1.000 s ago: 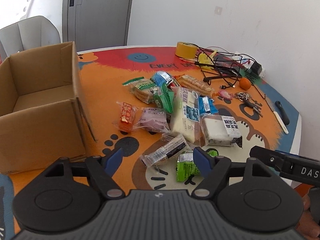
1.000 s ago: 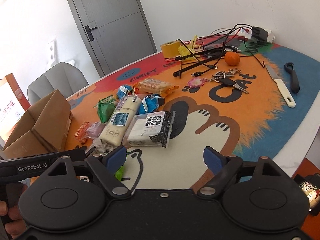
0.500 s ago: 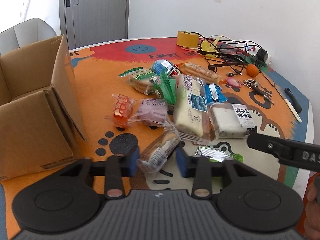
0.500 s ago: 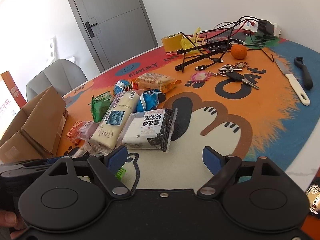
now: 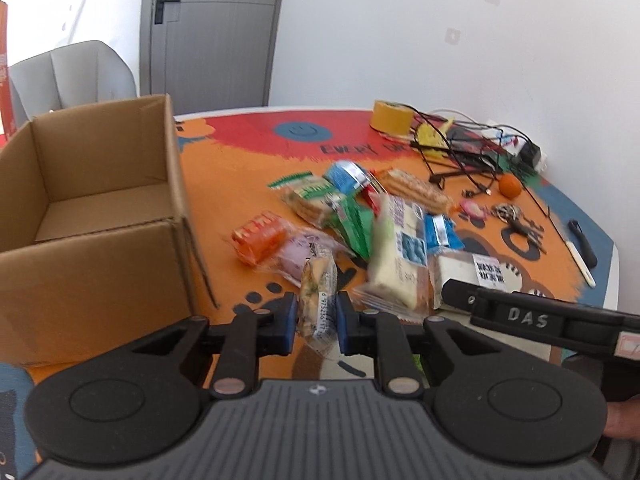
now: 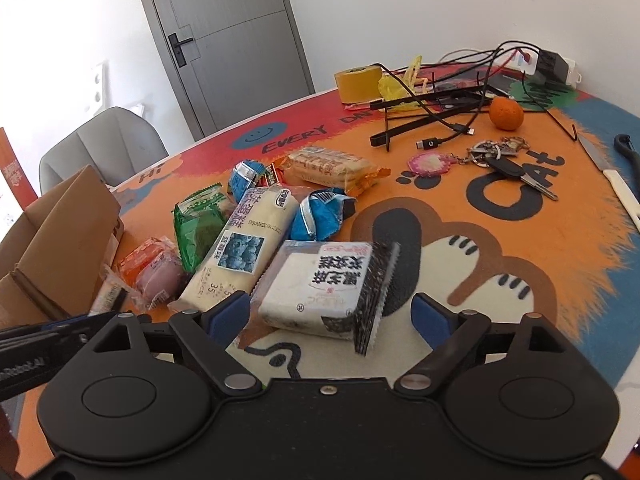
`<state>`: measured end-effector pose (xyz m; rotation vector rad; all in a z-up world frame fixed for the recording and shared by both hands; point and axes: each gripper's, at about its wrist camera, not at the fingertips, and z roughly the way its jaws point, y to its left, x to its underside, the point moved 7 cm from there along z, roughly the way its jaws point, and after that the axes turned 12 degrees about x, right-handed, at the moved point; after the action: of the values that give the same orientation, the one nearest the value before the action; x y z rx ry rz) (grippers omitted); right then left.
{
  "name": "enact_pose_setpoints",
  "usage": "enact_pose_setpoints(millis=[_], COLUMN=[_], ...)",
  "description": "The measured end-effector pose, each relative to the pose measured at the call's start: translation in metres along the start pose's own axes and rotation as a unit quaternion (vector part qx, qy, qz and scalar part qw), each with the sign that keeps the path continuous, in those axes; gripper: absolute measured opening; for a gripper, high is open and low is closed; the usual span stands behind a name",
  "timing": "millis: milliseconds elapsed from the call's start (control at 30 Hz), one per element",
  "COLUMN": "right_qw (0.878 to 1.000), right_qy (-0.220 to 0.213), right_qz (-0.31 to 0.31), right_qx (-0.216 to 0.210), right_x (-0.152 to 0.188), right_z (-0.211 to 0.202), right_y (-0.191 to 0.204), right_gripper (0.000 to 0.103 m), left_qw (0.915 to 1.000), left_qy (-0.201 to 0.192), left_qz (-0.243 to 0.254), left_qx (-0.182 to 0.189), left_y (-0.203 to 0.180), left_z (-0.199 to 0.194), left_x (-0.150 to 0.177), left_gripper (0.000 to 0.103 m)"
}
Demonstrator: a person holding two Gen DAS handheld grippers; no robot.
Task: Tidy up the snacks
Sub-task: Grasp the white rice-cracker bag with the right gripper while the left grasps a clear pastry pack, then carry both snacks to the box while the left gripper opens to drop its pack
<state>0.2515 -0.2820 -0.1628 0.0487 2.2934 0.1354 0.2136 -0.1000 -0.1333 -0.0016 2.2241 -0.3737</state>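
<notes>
My left gripper [image 5: 317, 322] is shut on a small clear-wrapped snack bar [image 5: 318, 300], held upright just above the mat. An open cardboard box [image 5: 92, 200] stands to its left, with nothing seen inside. The snack pile lies ahead: a long cream bread pack [image 5: 400, 256], a green pack [image 5: 352, 224], an orange pack [image 5: 260, 236] and a blue pack [image 5: 440, 232]. My right gripper [image 6: 332, 314] has its jaws opening around a white-and-black cake pack [image 6: 320, 288]; the pads [image 6: 230, 312] do not press it. The cream bread pack [image 6: 244, 244] lies just left of it.
At the far side of the round table lie a yellow tape roll [image 6: 358, 82], tangled black cables [image 6: 440, 100], a tangerine [image 6: 506, 112], keys [image 6: 504, 160] and a knife [image 6: 616, 176]. A grey chair [image 5: 72, 72] and door stand behind. The box's corner [image 6: 52, 240] is close on the left.
My left gripper has closed on the clear-wrapped bar and raised it off the mat. My right gripper has moved forward over the white-and-black cake pack, its jaws a little wider.
</notes>
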Motion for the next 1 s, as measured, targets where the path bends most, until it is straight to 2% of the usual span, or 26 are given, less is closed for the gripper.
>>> enact_pose_setpoints(millis=[100,200,333,433,700,1000], right_qw=[1.000,1.000,0.999,0.999,0.999,0.996], right_qy=[-0.002,-0.010,-0.020,-0.017,-0.037,-0.072], right_qz=[-0.002,-0.014,-0.022,0.001,0.039,0.031], right_qx=[0.009,0.019,0.044,0.034,0.005,-0.037], right_x=[-0.001,-0.002,-0.002,-0.003,-0.008,-0.026], right_z=[0.004,0.008,0.008,0.005,-0.019,-0.054], right_y=[0.005,0.012,0.012,0.004,-0.007,0.018], right_gripper=[0.094,0.092,0.068,0.062,0.059,0.059], left_qw=[1.0000,0.9999,0.9999,0.9999,0.9994,0.9975], left_qy=[-0.006,-0.007,-0.006,-0.010,-0.032,-0.068], left_qz=[0.000,-0.001,-0.002,-0.004,-0.011,-0.019], left_qx=[-0.005,-0.010,-0.013,-0.013,-0.009,-0.004], left_y=[0.001,0.001,0.000,-0.001,-0.002,0.002], left_z=[-0.002,-0.002,-0.003,-0.007,-0.025,-0.061], left_x=[-0.003,-0.004,-0.003,-0.003,-0.012,-0.030], left_gripper=[0.019,0.019,0.019,0.019,0.019,0.019])
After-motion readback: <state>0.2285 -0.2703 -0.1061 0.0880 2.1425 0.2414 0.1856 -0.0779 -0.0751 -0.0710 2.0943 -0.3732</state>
